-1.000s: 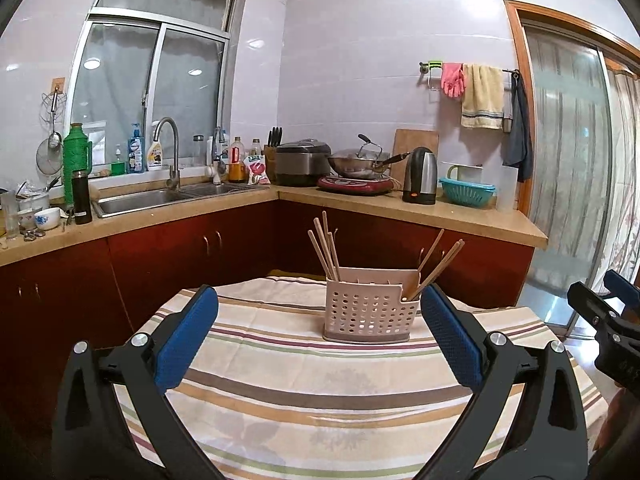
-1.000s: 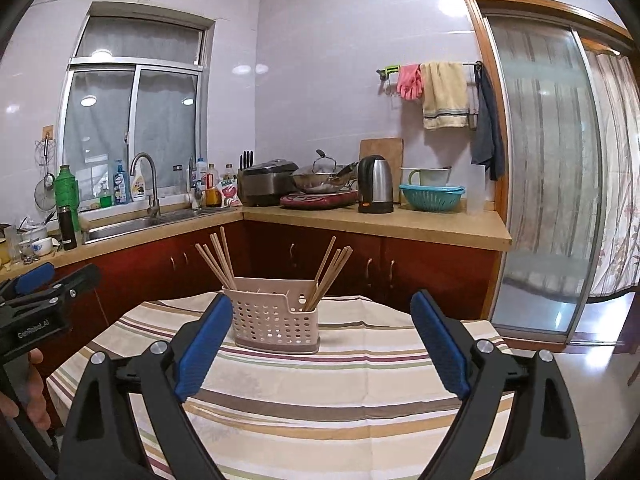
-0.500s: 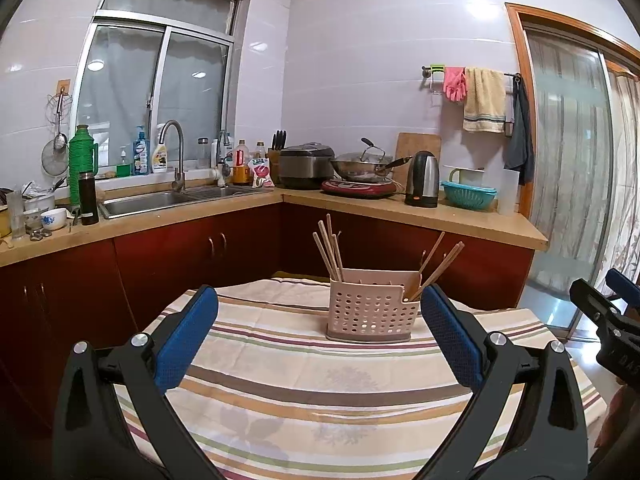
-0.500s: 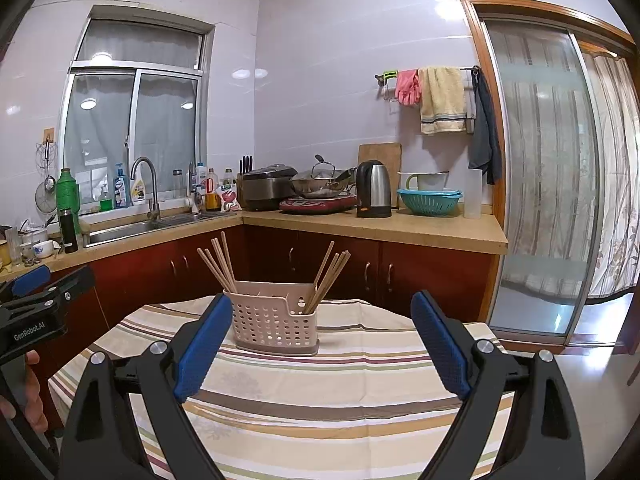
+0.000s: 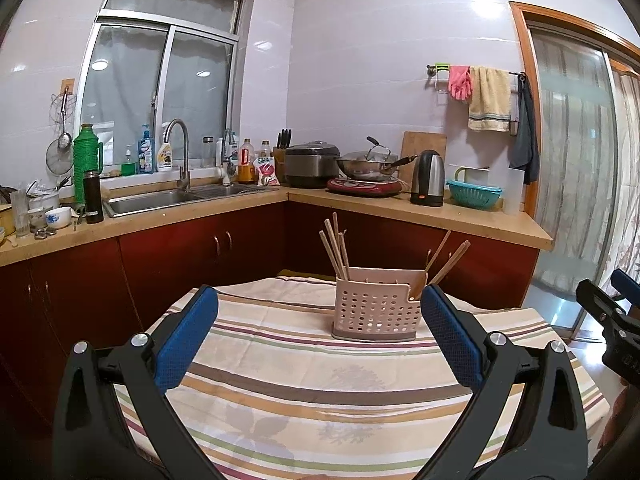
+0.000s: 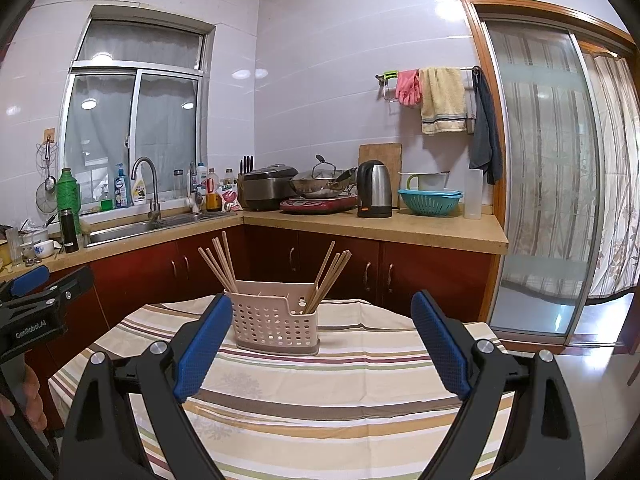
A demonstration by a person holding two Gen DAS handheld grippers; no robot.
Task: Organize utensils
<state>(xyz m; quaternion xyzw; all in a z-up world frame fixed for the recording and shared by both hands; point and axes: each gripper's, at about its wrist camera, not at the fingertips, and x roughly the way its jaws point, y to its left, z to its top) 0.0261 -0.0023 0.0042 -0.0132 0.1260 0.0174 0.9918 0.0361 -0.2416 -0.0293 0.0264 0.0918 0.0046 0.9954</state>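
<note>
Left gripper [image 5: 319, 334]: released, jaws spread wide and empty, held above the near part of the desk.
Right gripper [image 6: 322, 340]: also released and empty, at much the same height, to the right of the left one.
Desk [image 5: 304, 392]: covered by a striped cloth, nothing loose lying on the part in view.
Utensil caddy [image 6: 275, 322]: a pale perforated plastic holder standing upright on the far middle of the desk, straight ahead of both grippers and apart from both; in the left view it sat right of centre, in the right view left of centre, so it lay between the two lines of sight.
Left chopsticks [image 6: 219, 262]: a bundle in the caddy's left compartment, long axes near upright, tips fanning up and to the left.
Right chopsticks [image 6: 330, 276]: a bundle in the right compartment, leaning up and to the right.
Nearer gripper: hard to call; the caddy looked about equally far from each.
Far counter [image 5: 400, 208]: kettle, wok, rice cooker and a teal colander along the wall, well beyond the desk.
</note>
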